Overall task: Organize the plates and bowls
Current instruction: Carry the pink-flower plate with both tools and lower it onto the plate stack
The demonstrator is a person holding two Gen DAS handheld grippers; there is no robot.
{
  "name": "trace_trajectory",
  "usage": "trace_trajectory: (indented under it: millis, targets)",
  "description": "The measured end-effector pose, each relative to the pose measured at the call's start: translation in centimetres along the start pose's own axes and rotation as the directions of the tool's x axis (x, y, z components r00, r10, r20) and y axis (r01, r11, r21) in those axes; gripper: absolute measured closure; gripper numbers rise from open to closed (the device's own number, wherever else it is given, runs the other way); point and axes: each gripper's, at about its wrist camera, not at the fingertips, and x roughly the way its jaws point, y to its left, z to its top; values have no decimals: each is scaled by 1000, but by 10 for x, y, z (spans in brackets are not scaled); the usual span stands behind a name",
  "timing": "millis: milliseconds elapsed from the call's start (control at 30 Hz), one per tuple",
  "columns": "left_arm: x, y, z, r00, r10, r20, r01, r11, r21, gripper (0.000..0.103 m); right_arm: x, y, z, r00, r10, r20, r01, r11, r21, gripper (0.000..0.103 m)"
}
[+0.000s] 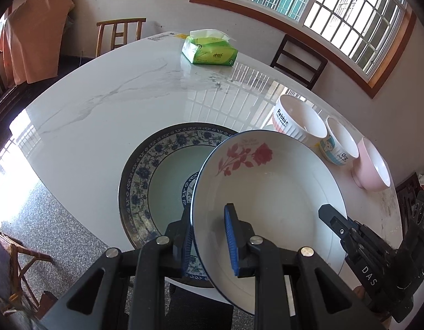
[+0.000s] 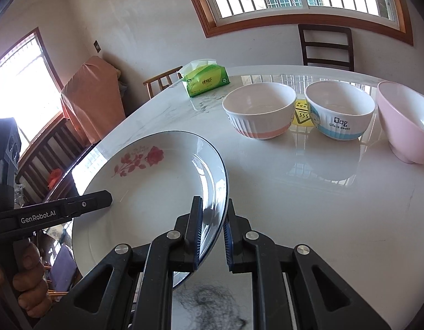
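A white plate with a red rose print (image 1: 269, 192) is held tilted above the table, partly over a blue-patterned plate (image 1: 157, 181) that lies flat on the table. My left gripper (image 1: 209, 244) is shut on the rose plate's left rim. My right gripper (image 2: 213, 236) is shut on the same plate's (image 2: 157, 192) right rim; it also shows in the left wrist view (image 1: 338, 225). Three bowls stand in a row at the right: a Rabbit bowl (image 2: 260, 110), a Dog bowl (image 2: 339, 110) and a pink bowl (image 2: 404, 121).
A green tissue pack (image 1: 210, 51) lies at the far side of the white marble table (image 1: 115, 96). Wooden chairs (image 1: 119, 34) stand around the table. A yellow sticker (image 2: 302, 115) sits between two bowls. A window is behind.
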Motion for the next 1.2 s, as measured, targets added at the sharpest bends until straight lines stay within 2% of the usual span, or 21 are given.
trace_trajectory:
  millis: [500, 1200]
  targets:
    - [4, 24, 5, 1000, 13, -4, -13, 999, -34, 81, 17, 19, 7, 1000, 9, -23, -10, 999, -41, 89]
    - [16, 41, 15, 1000, 25, -14, -25, 998, -64, 81, 35, 27, 9, 998, 18, -53, -21, 998, -52, 89]
